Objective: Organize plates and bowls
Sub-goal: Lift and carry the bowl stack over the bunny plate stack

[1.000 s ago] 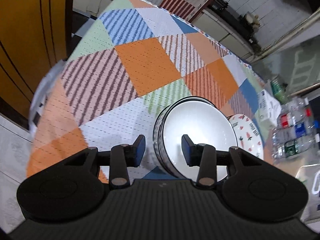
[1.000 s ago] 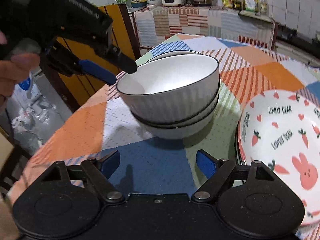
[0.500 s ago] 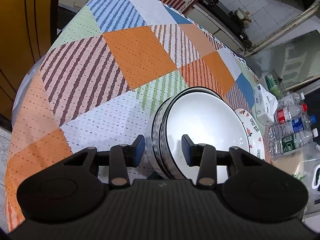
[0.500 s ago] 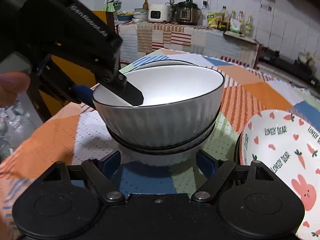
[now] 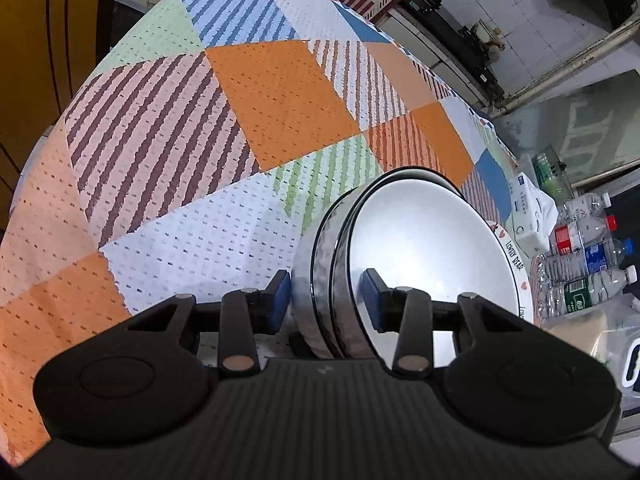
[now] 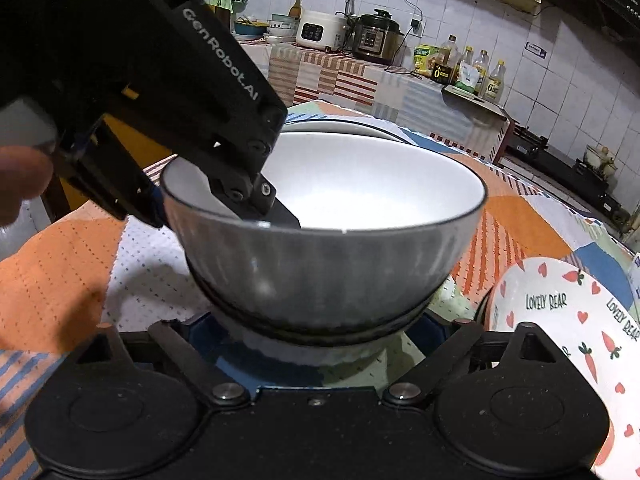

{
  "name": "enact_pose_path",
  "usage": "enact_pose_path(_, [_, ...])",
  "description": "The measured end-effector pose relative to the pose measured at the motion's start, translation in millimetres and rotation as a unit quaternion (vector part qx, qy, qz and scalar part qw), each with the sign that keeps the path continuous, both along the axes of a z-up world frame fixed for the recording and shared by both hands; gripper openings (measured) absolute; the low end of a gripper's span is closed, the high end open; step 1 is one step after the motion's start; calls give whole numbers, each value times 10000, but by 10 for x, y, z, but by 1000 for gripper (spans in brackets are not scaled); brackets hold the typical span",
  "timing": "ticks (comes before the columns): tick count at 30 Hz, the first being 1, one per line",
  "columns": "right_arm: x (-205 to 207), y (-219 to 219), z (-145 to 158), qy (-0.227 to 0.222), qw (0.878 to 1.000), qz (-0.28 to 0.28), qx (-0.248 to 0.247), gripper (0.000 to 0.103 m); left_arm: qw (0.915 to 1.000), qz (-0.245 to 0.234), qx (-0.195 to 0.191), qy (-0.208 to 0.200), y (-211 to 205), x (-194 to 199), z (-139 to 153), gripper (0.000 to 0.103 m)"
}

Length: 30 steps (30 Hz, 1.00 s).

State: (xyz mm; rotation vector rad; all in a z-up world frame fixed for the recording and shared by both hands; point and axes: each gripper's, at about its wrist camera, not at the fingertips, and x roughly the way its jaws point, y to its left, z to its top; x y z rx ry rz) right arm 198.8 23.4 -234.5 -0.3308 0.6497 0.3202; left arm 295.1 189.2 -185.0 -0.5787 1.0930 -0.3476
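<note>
A stack of white bowls with black rims [image 5: 420,248] [image 6: 328,248] sits on the patchwork tablecloth. My left gripper [image 5: 326,300] is open and straddles the near rim of the stack, one finger inside the top bowl and one outside; it also shows in the right wrist view [image 6: 224,200]. My right gripper [image 6: 316,340] is open with the lowest bowl's base between its fingers, whose tips are hidden under the stack. A white plate with carrots, hearts and "LOVELY BEAR" lettering [image 6: 572,328] [image 5: 516,264] lies just right of the bowls.
Water bottles [image 5: 580,272] and a tissue pack [image 5: 528,208] stand beyond the plate. A yellow door [image 5: 48,40] is left of the table. A counter with cookers [image 6: 348,32] and oil bottles is behind. The tablecloth [image 5: 240,120] spreads far beyond the bowls.
My left gripper has come down over the bowl rim, one finger now inside the top bowl. My right gripper has moved forward until the stack's base sits between its fingers.
</note>
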Motion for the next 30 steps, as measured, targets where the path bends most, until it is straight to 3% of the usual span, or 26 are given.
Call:
enact_pose_path(6, [39, -27, -13, -19, 9999, 120, 99, 100, 10000, -21, 32, 10, -2, -17, -3, 37])
enact_pose_path(14, [58, -75, 1, 74, 9992, 357, 140, 100, 9991, -148, 401, 41, -102, -56, 114, 37])
enact_pose_path(22, [-27, -165, 78, 240, 9969, 315, 686, 99, 9966, -376, 727, -53, -175, -208, 328, 37])
enact_pose_path(30, [-217, -262, 211, 0, 9963, 403, 758, 99, 9946, -577, 824, -273, -302, -425, 602, 37])
